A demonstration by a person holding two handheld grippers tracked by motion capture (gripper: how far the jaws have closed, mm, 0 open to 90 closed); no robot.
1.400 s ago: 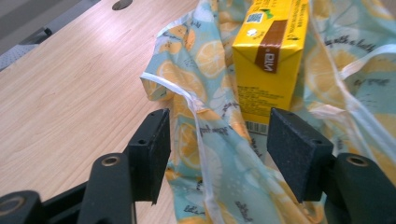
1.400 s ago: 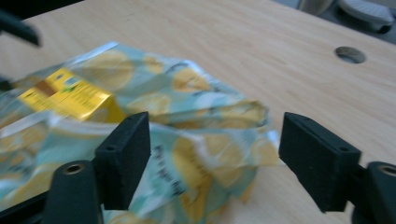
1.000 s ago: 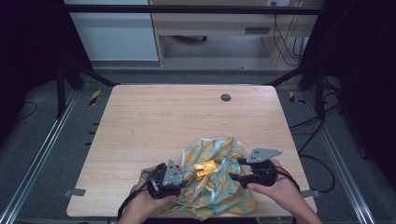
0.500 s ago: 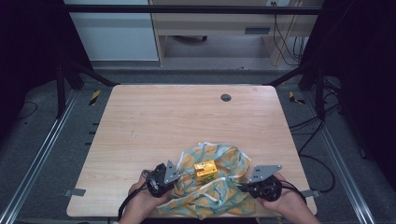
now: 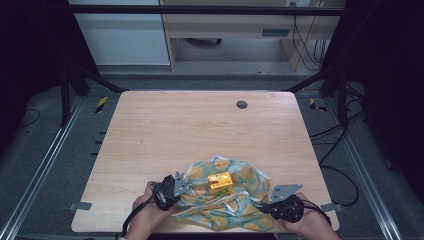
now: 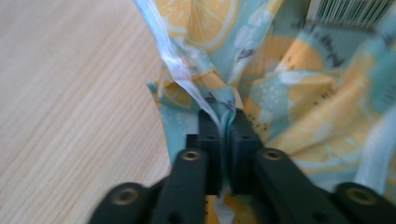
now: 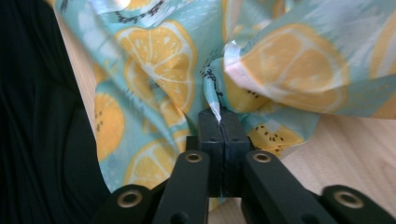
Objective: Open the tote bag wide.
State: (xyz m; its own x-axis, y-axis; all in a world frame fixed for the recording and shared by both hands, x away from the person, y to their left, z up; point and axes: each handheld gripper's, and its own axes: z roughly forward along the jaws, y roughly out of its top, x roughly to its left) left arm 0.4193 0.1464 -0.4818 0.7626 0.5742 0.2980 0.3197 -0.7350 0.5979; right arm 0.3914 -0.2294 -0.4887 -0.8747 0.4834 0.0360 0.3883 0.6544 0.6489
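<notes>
Item: lemon-print bag [image 5: 235, 205], thin film in teal and yellow, crumpled at the lower centre of the high view on the near edge of the wooden table [image 5: 200, 130]. A small yellow box [image 5: 220, 183] sits on its folds.

Left gripper [image 5: 176, 186]: its jaws have just been closing and are now pinched on the bag's left edge, film pressed between the pads [image 6: 211, 135].

Right gripper [image 5: 272, 202]: likewise just closing, now clamped on a fold at the right edge, pads [image 7: 233, 130] meeting on the film.

Handling, as judged: light, limp, probably slippery; liable to tear or slide out under hard pulling. Best held at opposite rim edges, as here.
</notes>
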